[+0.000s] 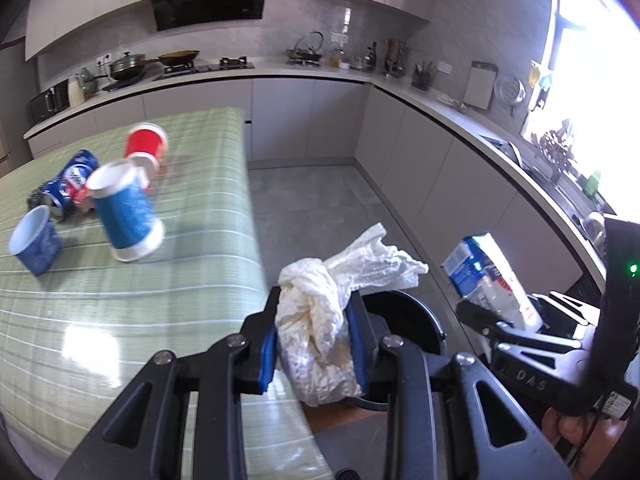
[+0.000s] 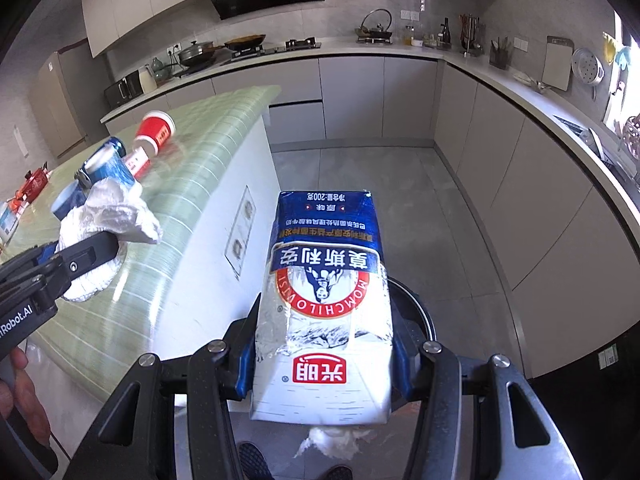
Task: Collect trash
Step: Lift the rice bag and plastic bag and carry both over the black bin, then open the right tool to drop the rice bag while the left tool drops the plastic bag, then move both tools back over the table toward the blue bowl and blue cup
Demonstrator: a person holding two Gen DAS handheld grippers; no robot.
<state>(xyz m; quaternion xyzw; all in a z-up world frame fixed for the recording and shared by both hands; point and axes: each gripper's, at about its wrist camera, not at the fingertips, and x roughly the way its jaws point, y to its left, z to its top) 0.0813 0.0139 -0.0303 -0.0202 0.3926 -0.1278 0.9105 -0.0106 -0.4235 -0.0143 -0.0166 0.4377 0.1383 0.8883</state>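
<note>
While both tools tilt steeply downward past the bench (image 1: 120, 320) edge, the left hand-held gripper (image 1: 316, 344) is clamped on a crumpled white plastic bag (image 1: 320, 320). The right hand-held gripper (image 2: 324, 364) is clamped on a milk carton (image 2: 324, 300) (printed side up), above a dark round bin (image 2: 416, 312). Paper cups (image 1: 128, 212) and a can (image 1: 72, 180) lie on the bench.

Green striped table (image 1: 120, 320): blue cups (image 1: 126, 216), red cup (image 1: 145, 145), can (image 1: 72, 180).
</note>
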